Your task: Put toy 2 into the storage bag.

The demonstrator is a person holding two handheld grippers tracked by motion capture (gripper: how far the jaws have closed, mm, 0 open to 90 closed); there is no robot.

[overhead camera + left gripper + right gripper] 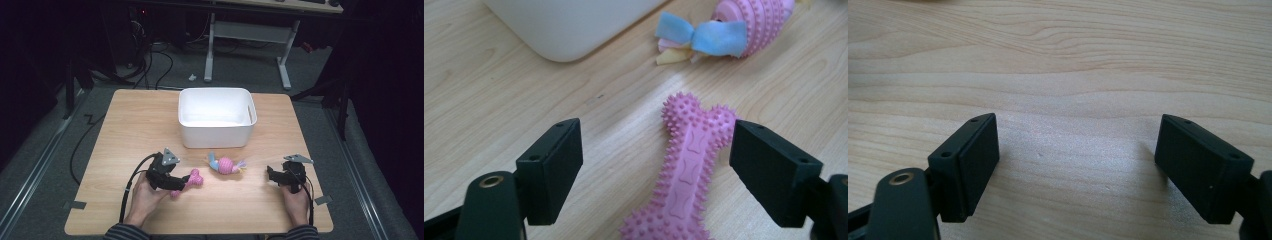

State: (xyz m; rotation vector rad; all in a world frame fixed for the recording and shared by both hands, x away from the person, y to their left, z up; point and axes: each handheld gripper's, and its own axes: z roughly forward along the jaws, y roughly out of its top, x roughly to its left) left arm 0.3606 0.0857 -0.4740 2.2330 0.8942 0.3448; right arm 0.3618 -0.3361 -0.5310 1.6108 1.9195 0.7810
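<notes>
A spiky pink rubber bone (194, 178) lies on the wooden table (135, 130) at the front left. My left gripper (181, 184) is open around its near half. In the left gripper view the bone (689, 170) runs up between the jaws, close to the right one and far from the left one; neither pad presses on it. A pink ribbed toy with blue and yellow cloth strips (225, 165) lies just beyond it (754, 20). My right gripper (272, 176) rests open at the front right, with bare wood between its jaws (1075, 125).
A white plastic bin (215, 135) stands at the middle back of the table, and its corner (569, 25) shows in the left gripper view. Cables and a desk frame (285, 65) lie on the floor beyond the table.
</notes>
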